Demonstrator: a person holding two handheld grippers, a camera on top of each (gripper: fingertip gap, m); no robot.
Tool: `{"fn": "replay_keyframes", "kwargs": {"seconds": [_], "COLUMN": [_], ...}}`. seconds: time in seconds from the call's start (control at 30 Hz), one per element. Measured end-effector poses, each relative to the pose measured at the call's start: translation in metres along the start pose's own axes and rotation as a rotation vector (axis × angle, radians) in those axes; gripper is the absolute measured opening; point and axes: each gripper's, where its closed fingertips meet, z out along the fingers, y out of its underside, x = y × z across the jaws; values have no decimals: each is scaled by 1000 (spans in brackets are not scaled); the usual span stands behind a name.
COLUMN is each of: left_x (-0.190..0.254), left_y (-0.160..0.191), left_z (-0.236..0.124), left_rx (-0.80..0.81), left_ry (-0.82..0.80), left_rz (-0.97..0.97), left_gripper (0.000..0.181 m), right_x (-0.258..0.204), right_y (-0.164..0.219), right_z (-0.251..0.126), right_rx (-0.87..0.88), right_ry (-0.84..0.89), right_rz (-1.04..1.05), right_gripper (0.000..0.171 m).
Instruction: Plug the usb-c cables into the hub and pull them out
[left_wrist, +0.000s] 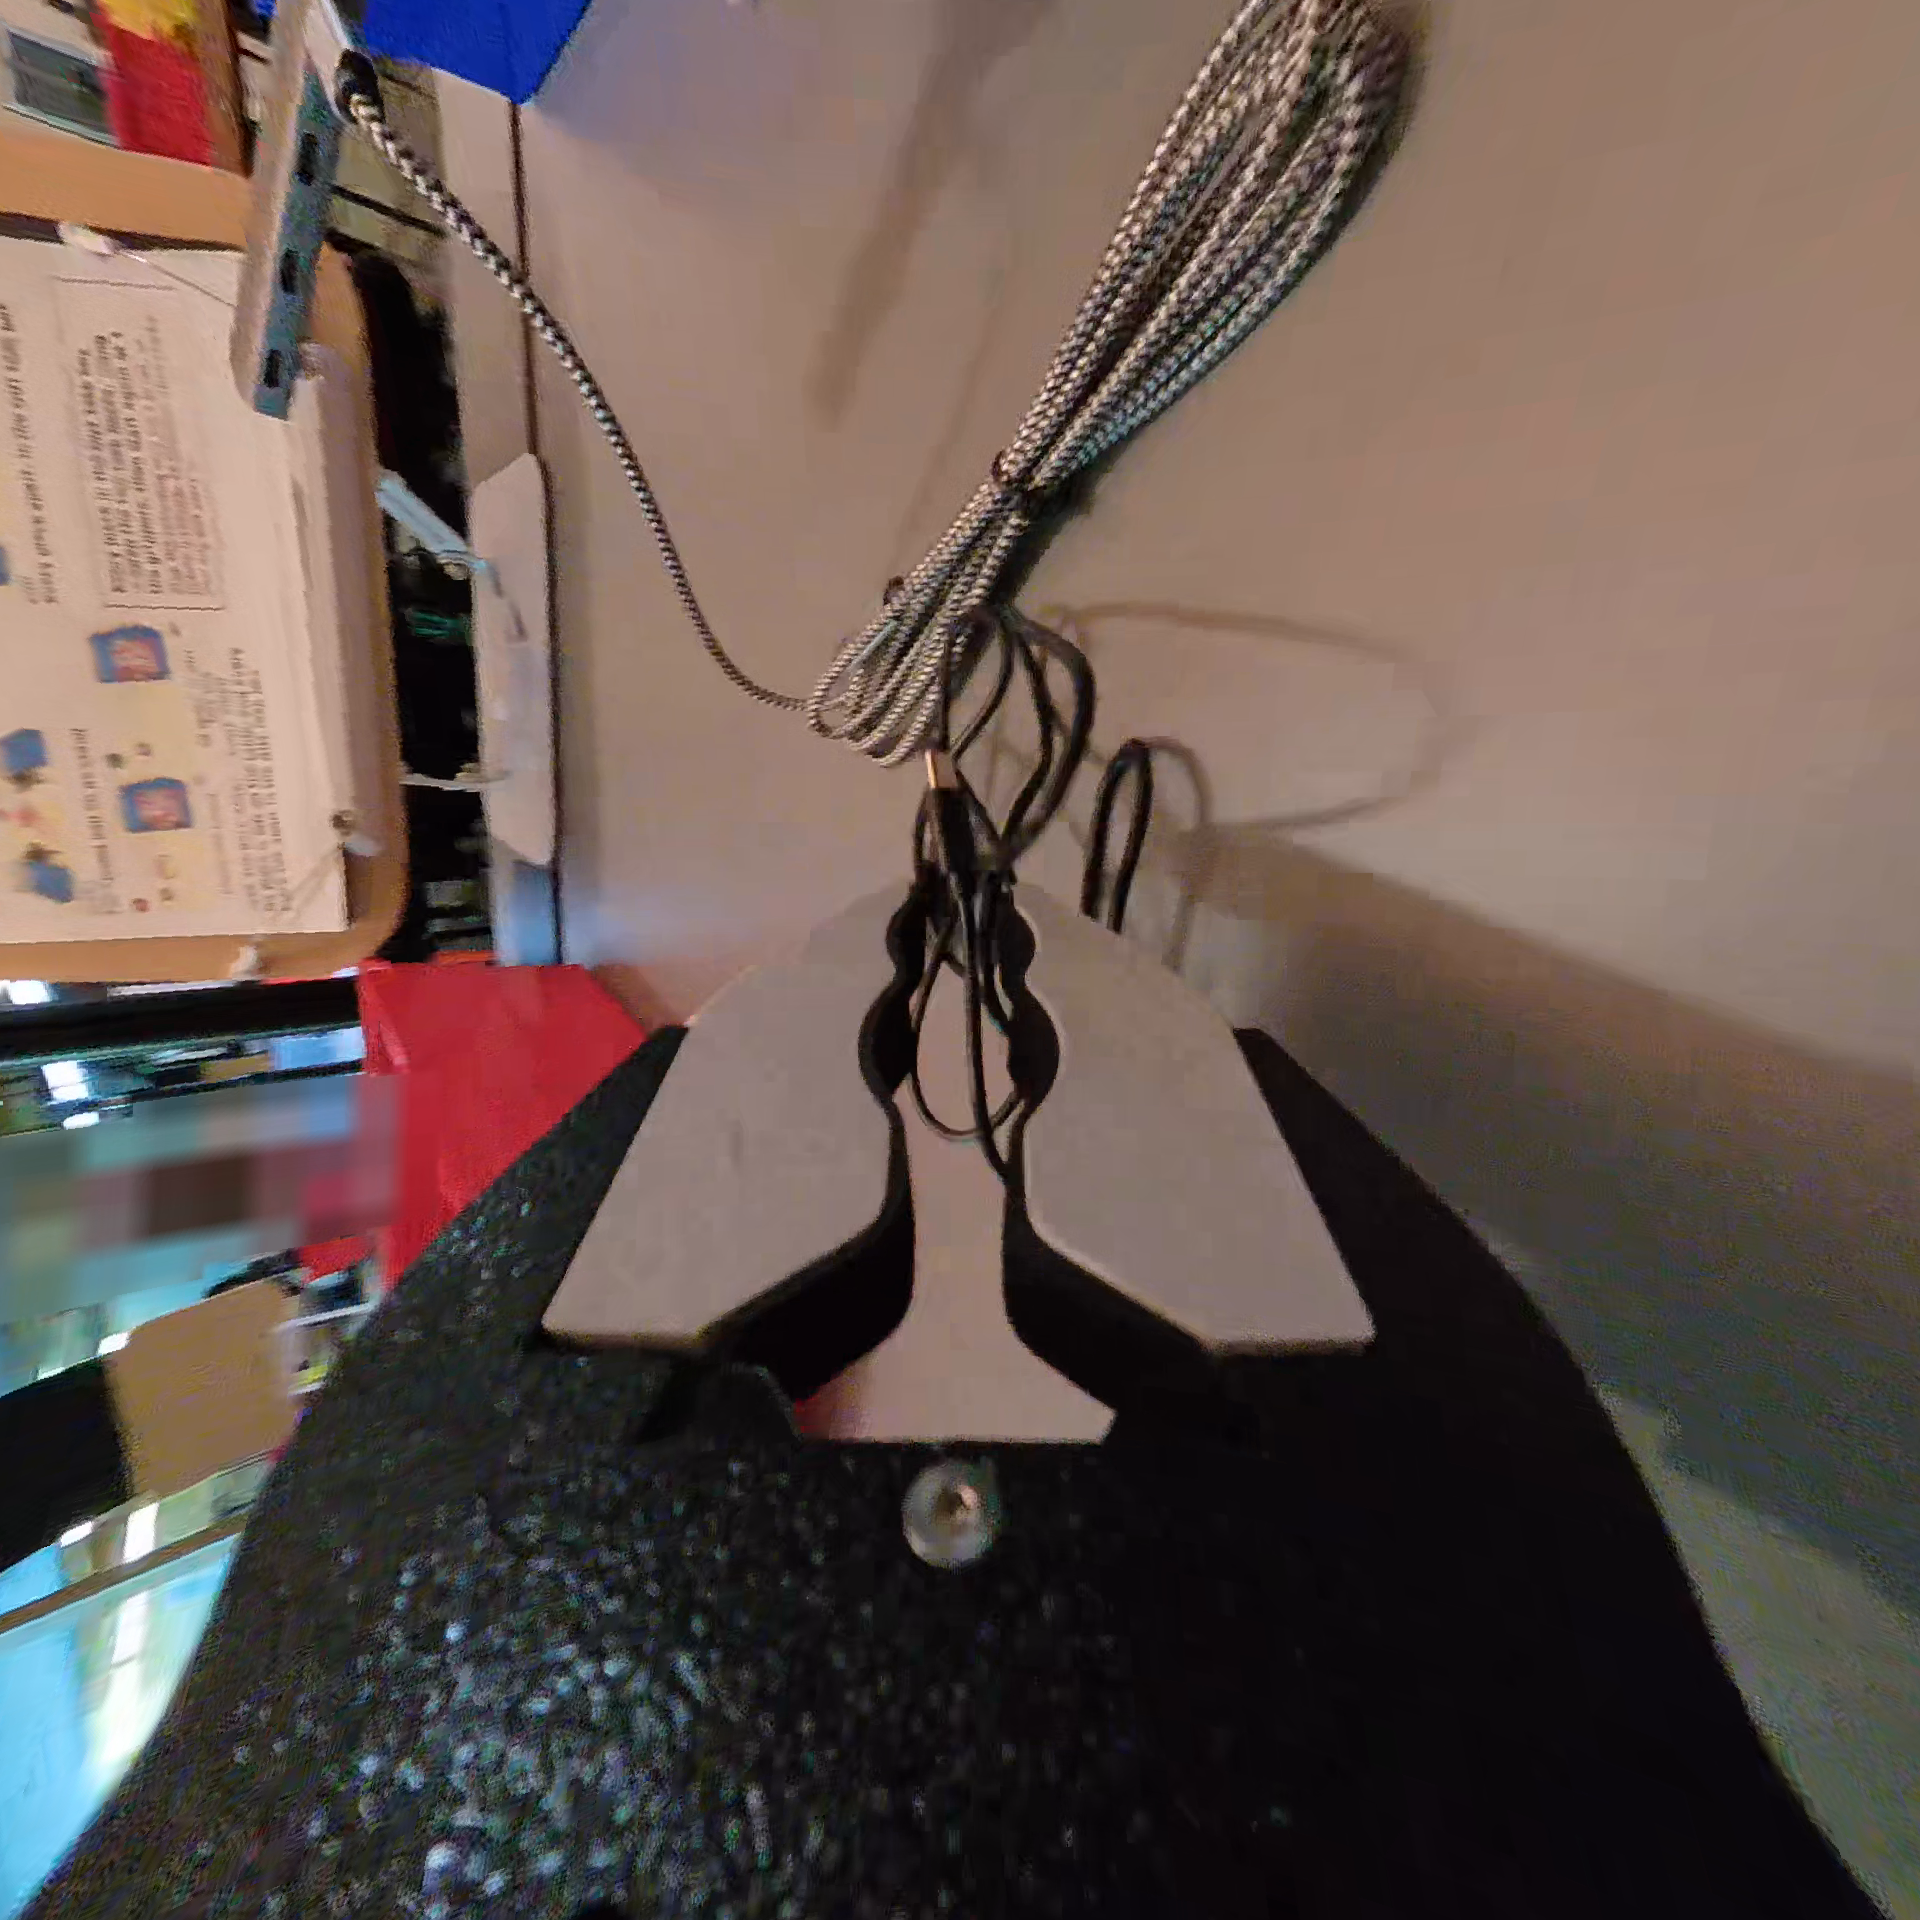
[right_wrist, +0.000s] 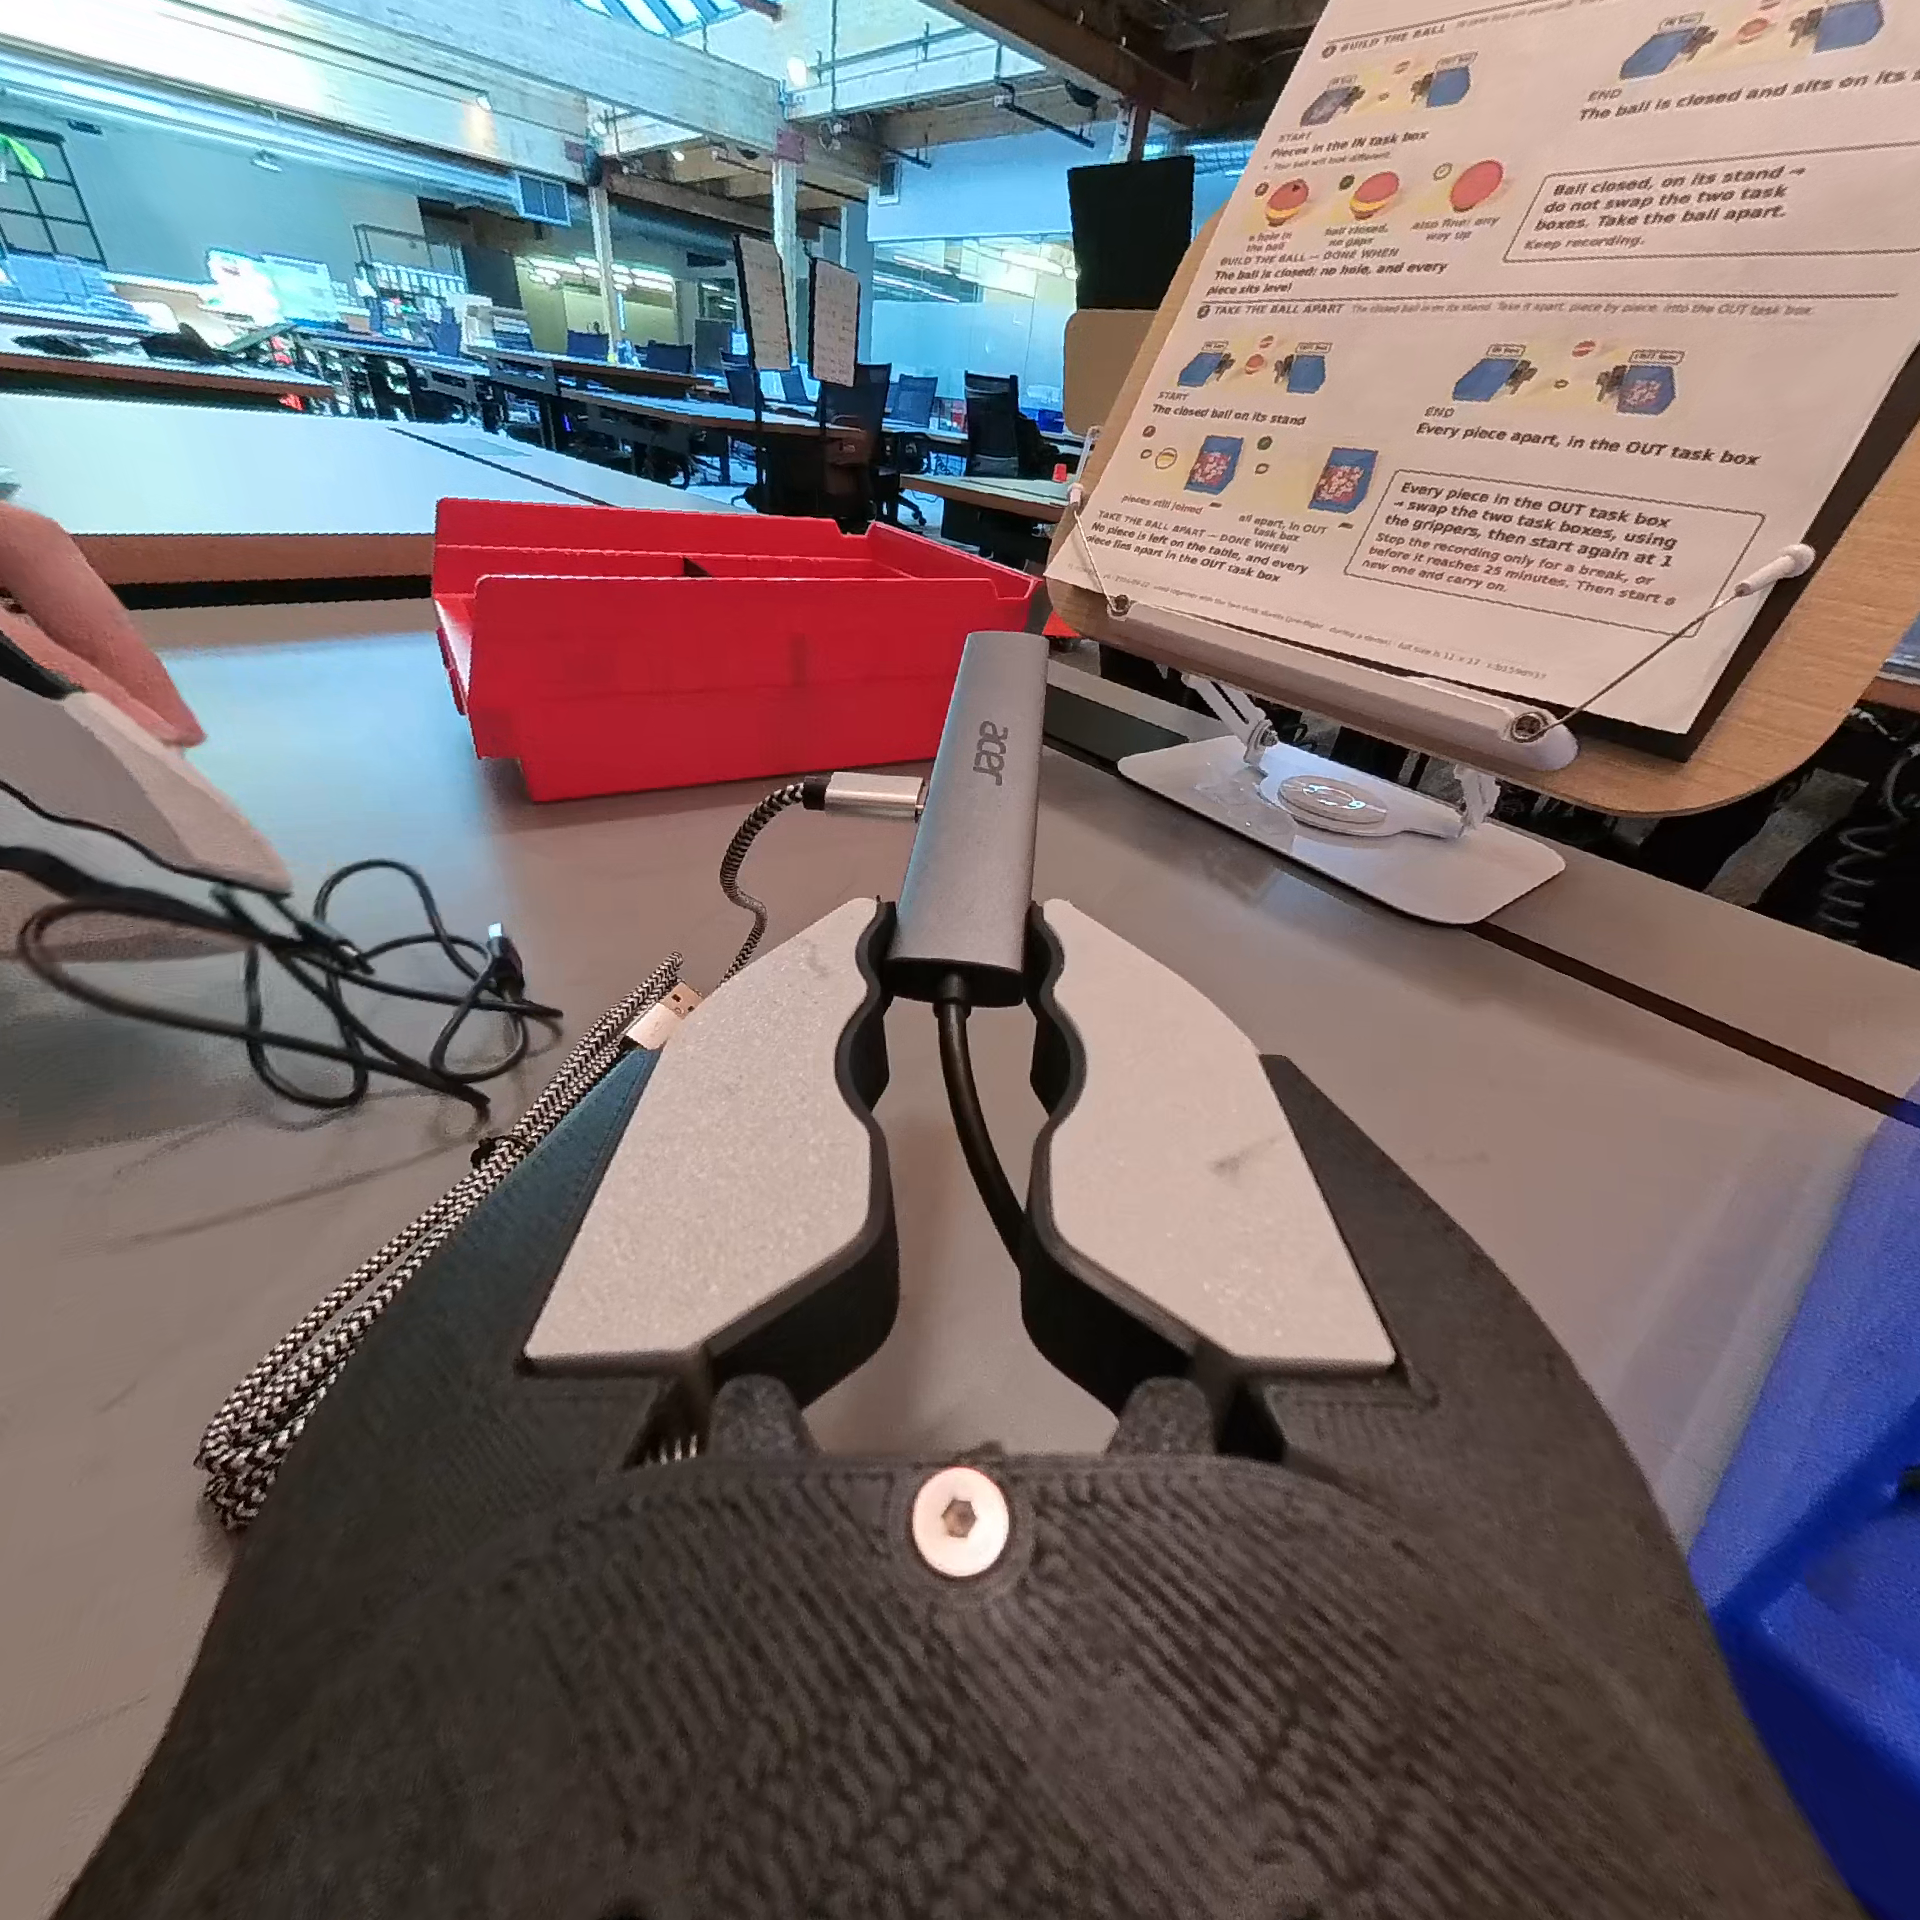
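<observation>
My right gripper (right_wrist: 961, 935) is shut on the near end of the grey hub (right_wrist: 982, 790) and holds it tilted up above the table. A braided black-and-white cable (right_wrist: 748, 862) is plugged into the hub's left side by a silver plug (right_wrist: 868, 795). Its coiled bundle (left_wrist: 1143, 312) lies on the table. My left gripper (left_wrist: 956, 894) is shut on a thin black cable (left_wrist: 1039, 707), whose plug (left_wrist: 940, 779) sticks out past the fingertips. In the left wrist view the hub (left_wrist: 286, 239) is far off at the upper left. The left gripper (right_wrist: 249, 883) also shows at the left edge of the right wrist view.
A red bin (right_wrist: 727, 644) stands behind the hub. A tilted document stand with a printed sheet (right_wrist: 1507, 364) is at the back right on a metal base (right_wrist: 1340, 831). A blue bin (right_wrist: 1829, 1507) is close on the right. Loose loops of black cable (right_wrist: 312, 997) lie on the grey table (right_wrist: 1351, 1039). The tips of one gripper are about 20 centimeters away from the tips of the other.
</observation>
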Motion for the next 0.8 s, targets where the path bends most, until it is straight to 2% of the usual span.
{"fn": "replay_keyframes", "kwargs": {"seconds": [0.27, 0.33, 0.47, 0.6, 0.8], "left_x": [33, 32, 42, 51, 52], "left_y": [-13, -8, 3, -9, -16], "left_z": [-27, -28, -19, -17, -19], "left_rx": [107, 92, 62, 158, 252], "left_ry": [459, 490, 539, 718, 836], "left_rz": [-435, -459, -360, -505, -644], "left_gripper": [25, 23, 17, 16, 5], "right_x": [-1, -1, -2, -2, -2], "right_y": [0, 0, 0, 0, 1], "right_z": [0, 0, 0, 0, 0], "right_rx": [-1, -2, -4, -1, -5], "right_ry": [-3, -4, -6, -5, -12], "right_rz": [-3, -5, -8, -7, -7], "right_gripper": [24, 24, 24, 24, 24]}}
